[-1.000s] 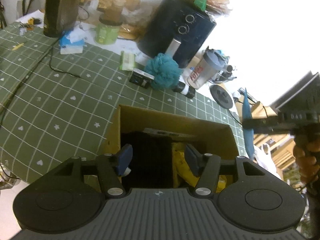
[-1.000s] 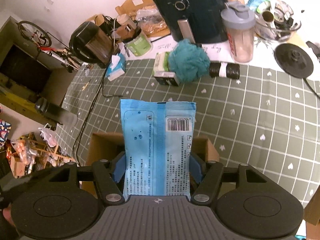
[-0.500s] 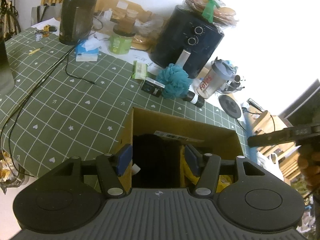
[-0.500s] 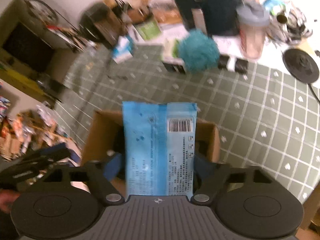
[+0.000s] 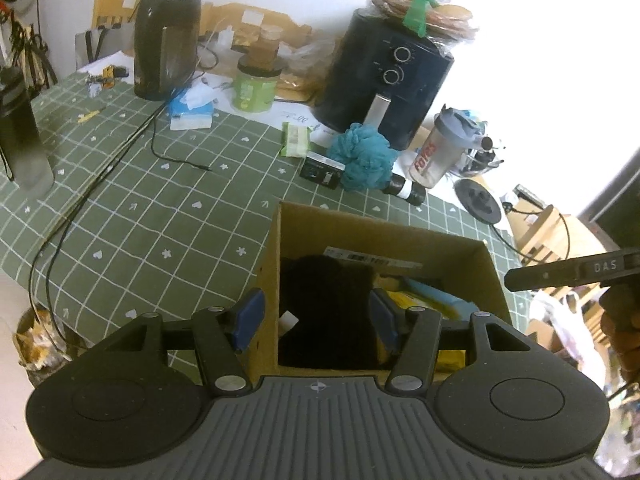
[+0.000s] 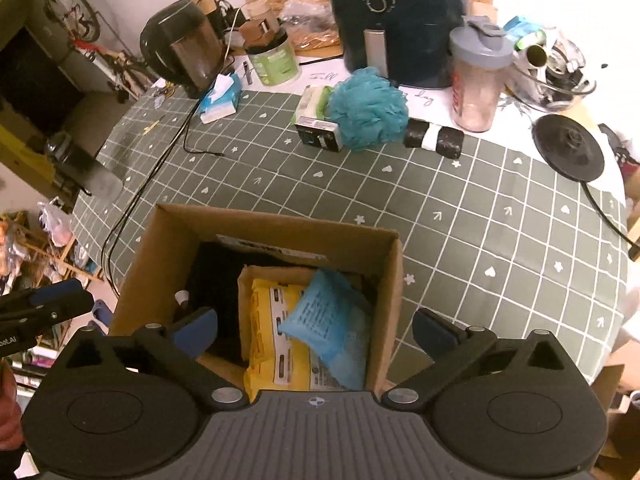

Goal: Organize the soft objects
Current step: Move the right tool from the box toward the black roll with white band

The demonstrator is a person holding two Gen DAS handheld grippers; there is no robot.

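An open cardboard box (image 6: pixel 276 224) (image 5: pixel 384 230) stands near the front edge of the green checked table. Inside it lie a blue wipes pack (image 6: pixel 328 320), a yellow pack (image 6: pixel 276 332) and a black soft item (image 6: pixel 218 276) (image 5: pixel 324 300). My right gripper (image 6: pixel 316 330) is open and empty just above the box. My left gripper (image 5: pixel 316 318) is open and empty over the box's left wall. A teal bath pouf (image 6: pixel 366 108) (image 5: pixel 364 156) sits at the back by the air fryer. A green wipes pack (image 6: pixel 314 100) (image 5: pixel 296 140) lies next to it.
A dark air fryer (image 6: pixel 396 20), a kettle (image 6: pixel 184 46), a shaker bottle (image 6: pixel 478 76), a green tub (image 6: pixel 274 62), a tissue pack (image 6: pixel 220 98), a black roll (image 6: pixel 434 138) and a kettle base (image 6: pixel 568 152) crowd the back. A black cable (image 6: pixel 160 168) runs down the left side.
My right gripper has opened and the blue wipes pack has dropped into the box onto the yellow pack. The left gripper has drawn back a little and stays open.
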